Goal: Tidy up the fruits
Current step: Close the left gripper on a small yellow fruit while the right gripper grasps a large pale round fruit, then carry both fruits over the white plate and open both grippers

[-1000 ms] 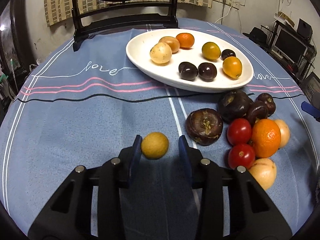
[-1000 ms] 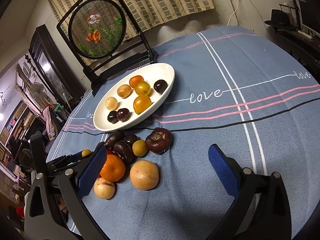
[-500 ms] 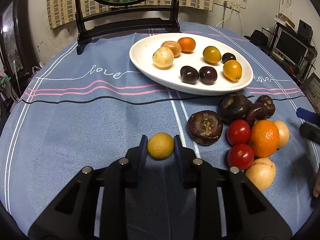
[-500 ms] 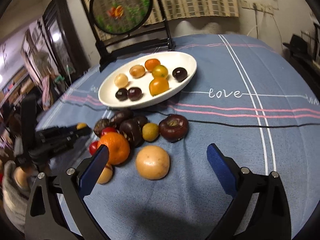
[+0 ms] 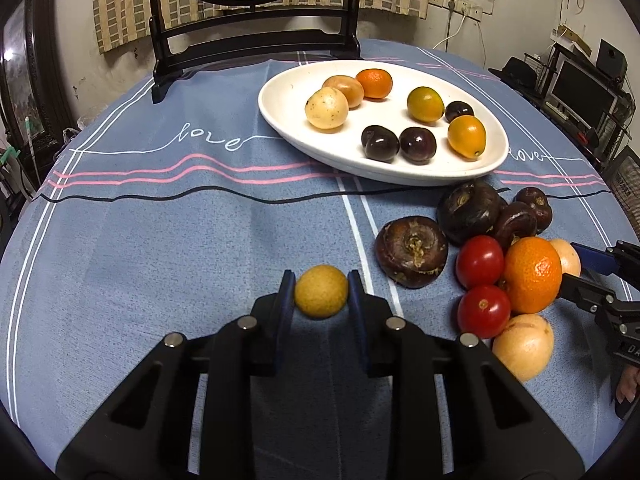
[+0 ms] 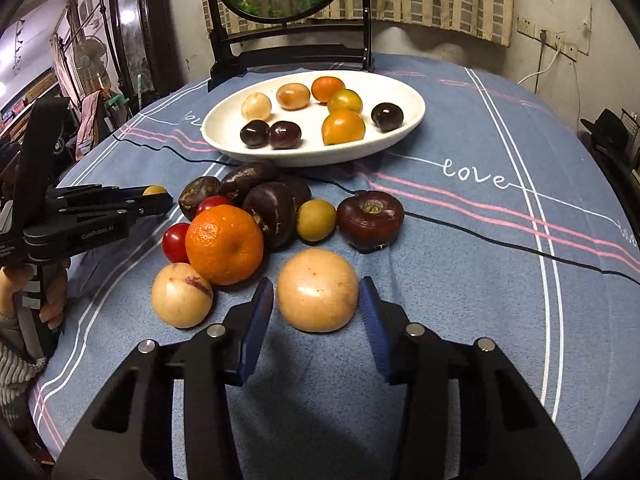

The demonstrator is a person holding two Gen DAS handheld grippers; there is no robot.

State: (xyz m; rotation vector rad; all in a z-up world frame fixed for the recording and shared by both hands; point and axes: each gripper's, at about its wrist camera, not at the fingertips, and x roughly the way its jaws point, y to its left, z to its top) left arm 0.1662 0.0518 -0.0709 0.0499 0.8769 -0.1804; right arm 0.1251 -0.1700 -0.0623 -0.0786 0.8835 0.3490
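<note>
1. Far left in my right wrist view I see a hand [image 6: 50, 296] holding the left gripper [image 5: 321, 294], which lies low over the blue tablecloth [image 5: 160, 248]. Its pads are clamped on a small yellow-brown fruit [image 5: 321, 296], one pad touching each side, left of the main heap.
2. Behind it on the cloth stands a dark wooden stand [image 5: 256, 46] with a round painted panel, at the far edge of the table.
3. Towards the middle, the white oval plate [image 5: 288, 108] carries eight fruits: a pale one, a tan one, a small orange one, two yellow-orange ones and three dark ones.
4. In front of the plate sits the loose heap: dark brown fruits [image 6: 276, 212], two red tomatoes [image 5: 480, 262], a big orange mandarin [image 6: 225, 245], a second small yellow-brown fruit [image 6: 316, 220] and a pale peach-coloured fruit [image 6: 182, 295] at the near left of the heap.
5. A flattened dark red-brown fruit [image 6: 370, 218] rests just right of the heap.
6. Nearest me on the right, my right gripper [image 6: 317, 300] has just been closing around a large pale round fruit [image 6: 318, 290]. The fruit sits between the blue pads; I see a thin gap on each side, so the pads are not yet pressing on it.
</note>
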